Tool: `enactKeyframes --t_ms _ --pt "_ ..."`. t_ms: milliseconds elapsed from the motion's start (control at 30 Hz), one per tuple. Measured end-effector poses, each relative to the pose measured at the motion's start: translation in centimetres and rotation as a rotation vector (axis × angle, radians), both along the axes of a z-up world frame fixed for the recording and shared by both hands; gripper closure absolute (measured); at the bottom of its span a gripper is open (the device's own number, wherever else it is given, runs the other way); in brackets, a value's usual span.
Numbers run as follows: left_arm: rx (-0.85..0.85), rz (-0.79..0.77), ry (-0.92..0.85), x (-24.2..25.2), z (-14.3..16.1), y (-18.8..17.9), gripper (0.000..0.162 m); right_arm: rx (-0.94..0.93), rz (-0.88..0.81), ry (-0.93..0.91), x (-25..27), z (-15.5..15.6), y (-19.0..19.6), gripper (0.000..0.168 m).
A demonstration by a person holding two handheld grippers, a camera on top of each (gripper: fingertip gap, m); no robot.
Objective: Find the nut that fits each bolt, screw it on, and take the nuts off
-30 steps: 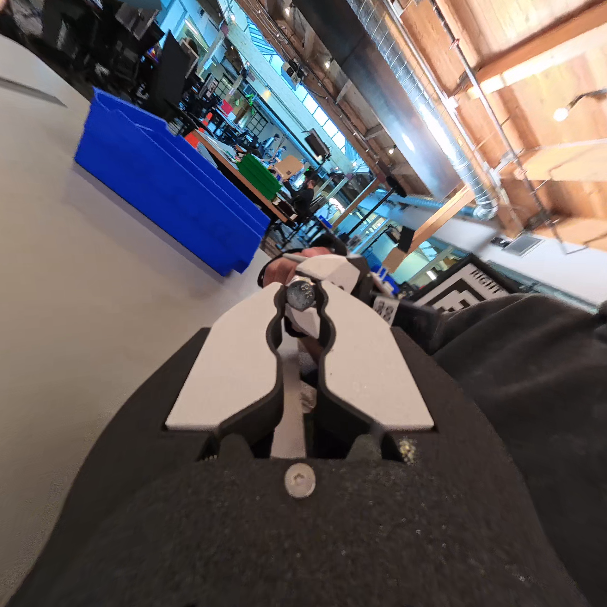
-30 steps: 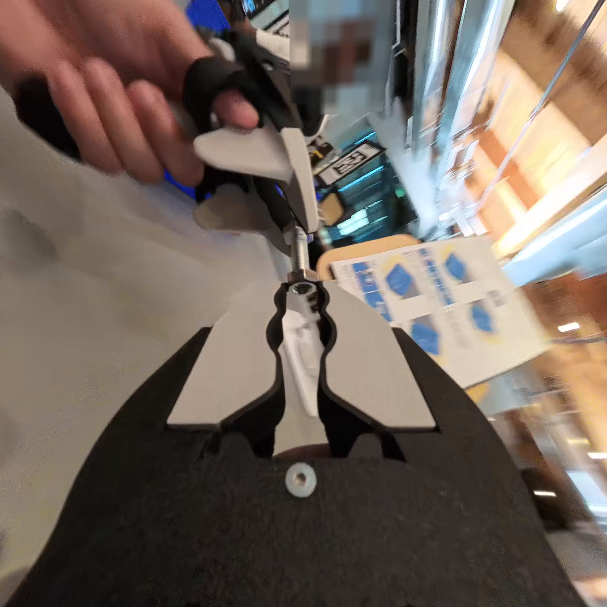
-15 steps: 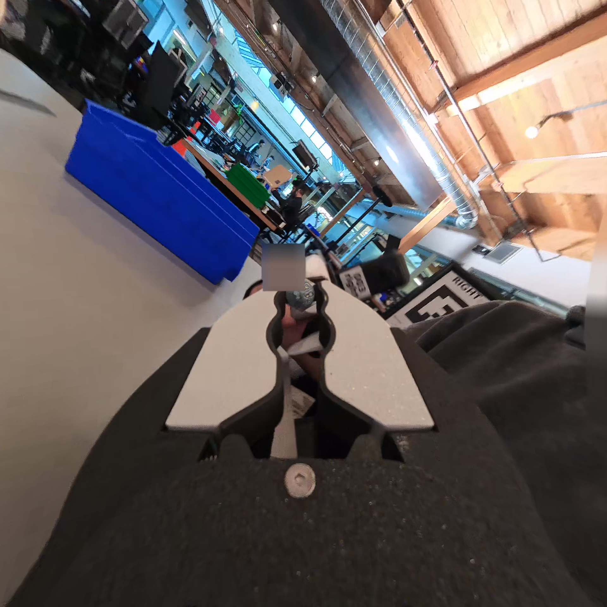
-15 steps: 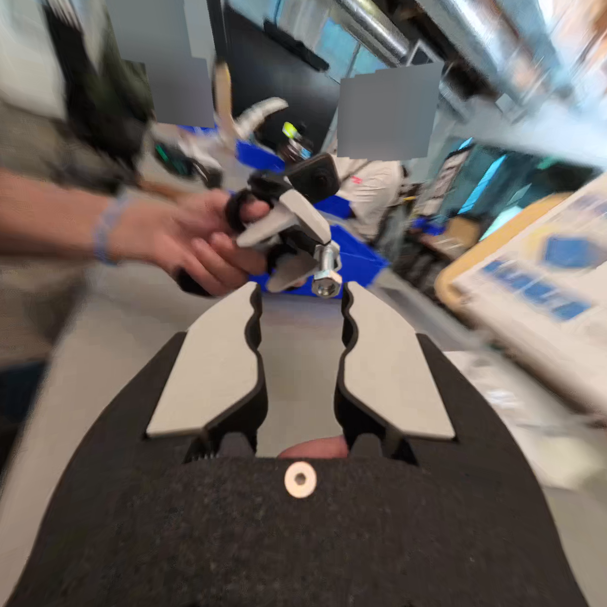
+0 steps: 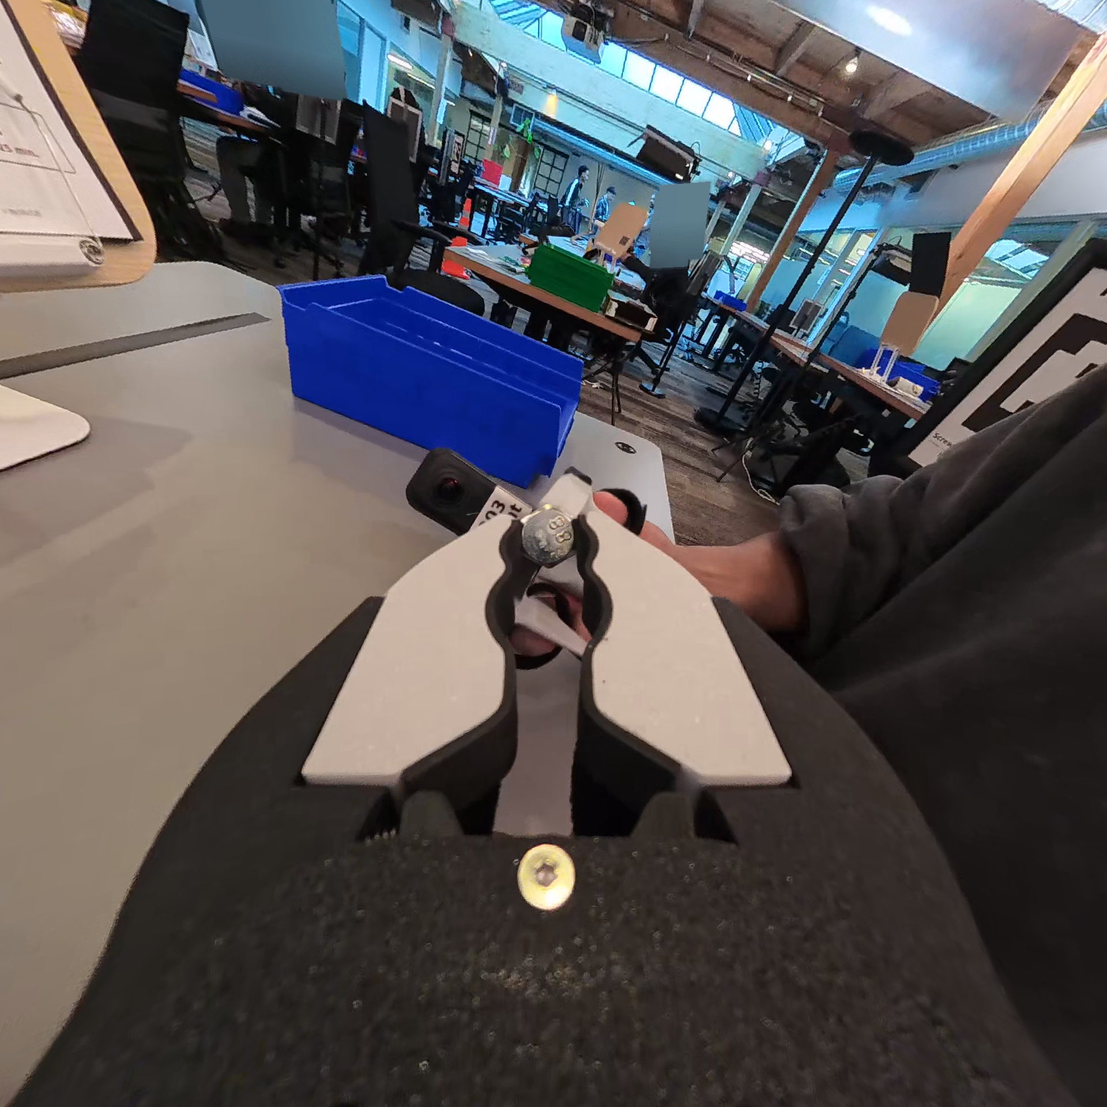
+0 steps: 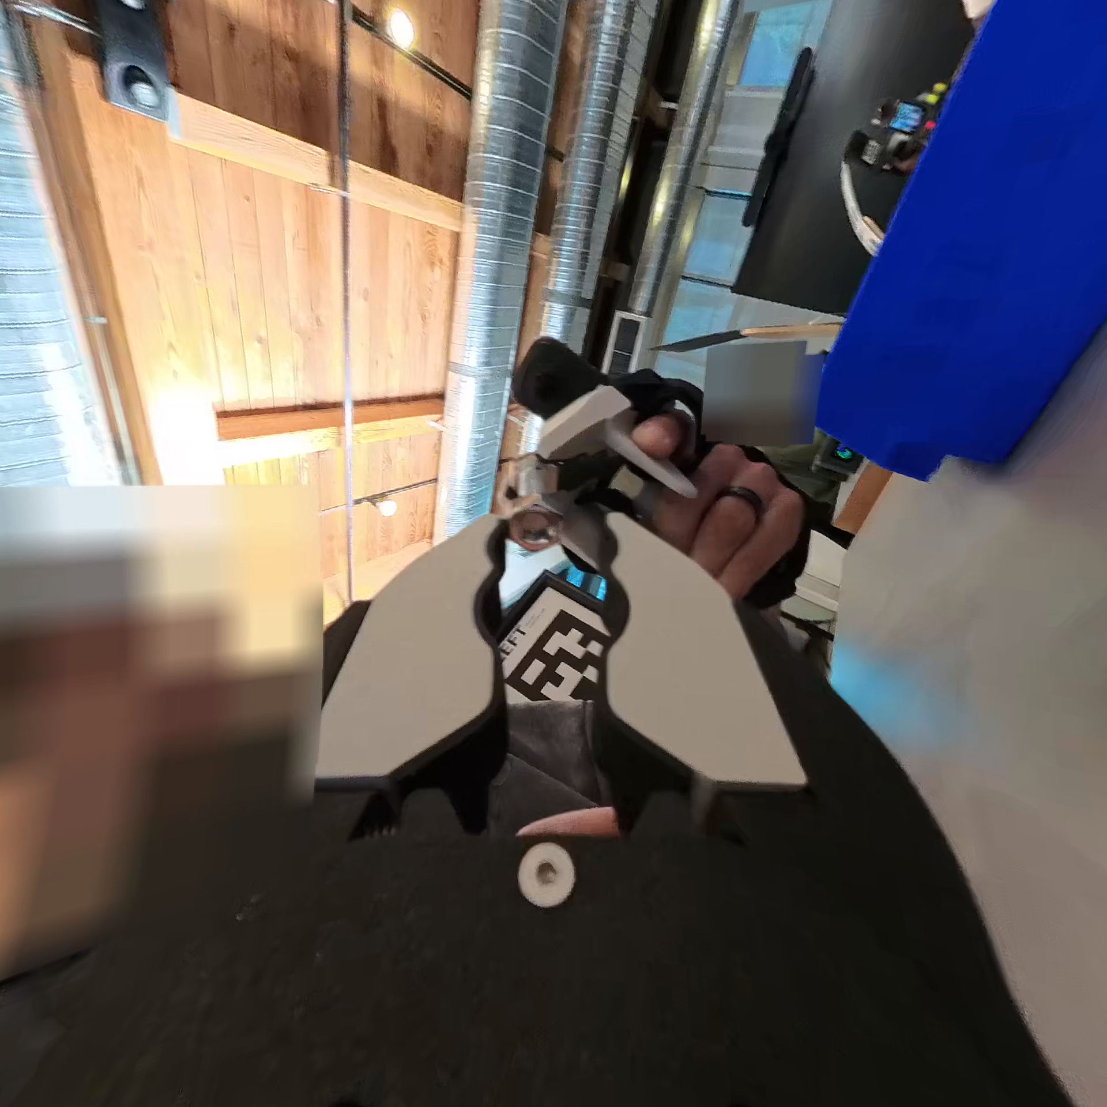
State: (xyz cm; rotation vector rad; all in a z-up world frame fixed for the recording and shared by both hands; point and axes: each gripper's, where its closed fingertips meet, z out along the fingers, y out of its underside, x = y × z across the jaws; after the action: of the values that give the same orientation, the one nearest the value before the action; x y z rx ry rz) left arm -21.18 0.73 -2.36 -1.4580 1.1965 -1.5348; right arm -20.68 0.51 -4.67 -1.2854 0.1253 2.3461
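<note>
Gripping: your left gripper [image 5: 548, 542] — clenched on bolt [image 5: 546, 535] head.
Right gripper [image 6: 542, 530]: pinching the nut [image 6: 535, 527].
Blue bin [image 5: 419, 371]: behind bolt.

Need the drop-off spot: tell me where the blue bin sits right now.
In the left wrist view, the blue bin sits on the grey table, ahead and left of the left gripper clamping the bolt.

Just ahead of our left jaws the other white-fingered right gripper [image 5: 569, 497] blocks the way. Further ahead stands a long blue plastic bin [image 5: 419, 371]. To the left of the jaws the grey table top [image 5: 180, 539] is free.
</note>
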Motion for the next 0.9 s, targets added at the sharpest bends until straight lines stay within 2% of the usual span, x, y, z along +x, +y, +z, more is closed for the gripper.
enactKeyframes --t_ms 33,200,267,367,467,533,700,800,867,900 --pt "-0.002 0.0 0.007 0.0 -0.2 0.1 0.145 0.011 -0.008 0.019 0.3 0.2 0.0 0.151" --pt "-0.05 -0.022 -0.025 0.1 0.0 0.0 0.145 0.152 -0.116 -0.145 0.5 0.6 -0.1 0.151" --pt "-0.095 -0.035 -0.06 0.2 0.3 -0.1 0.145 0.267 -0.193 -0.251 0.5 0.9 -0.4 0.151" --pt "-0.187 -0.062 -0.081 0.4 0.2 -0.1 0.145 0.563 -0.406 -0.589 0.8 0.8 -0.5 0.151" --pt "-0.278 -0.093 -0.097 0.8 -0.1 -0.2 0.145 0.993 -0.677 -1.049 1.2 0.3 -0.6 0.151" --pt "-0.353 -0.135 -0.119 1.0 0.0 -0.5 0.145 1.243 -0.835 -1.273 1.5 0.7 -1.0 0.151" --pt "-0.527 -0.188 -0.106 1.5 -0.7 -0.5 0.145 1.766 -1.063 -1.769 2.2 0.3 -1.2 0.151" --pt "-0.592 -0.206 -0.104 1.7 -1.1 -0.5 0.145 2.02 -1.16 -1.945 2.3 0.2 -1.3 0.151" --pt "-0.603 -0.204 -0.109 1.7 -1.1 -0.3 0.145 2.045 -1.204 -1.926 2.2 0.0 -1.3 0.151" --pt "-0.591 -0.196 -0.106 1.6 -1.2 -0.2 0.145 2.004 -1.156 -1.878 2.0 -0.4 -1.4 0.151"
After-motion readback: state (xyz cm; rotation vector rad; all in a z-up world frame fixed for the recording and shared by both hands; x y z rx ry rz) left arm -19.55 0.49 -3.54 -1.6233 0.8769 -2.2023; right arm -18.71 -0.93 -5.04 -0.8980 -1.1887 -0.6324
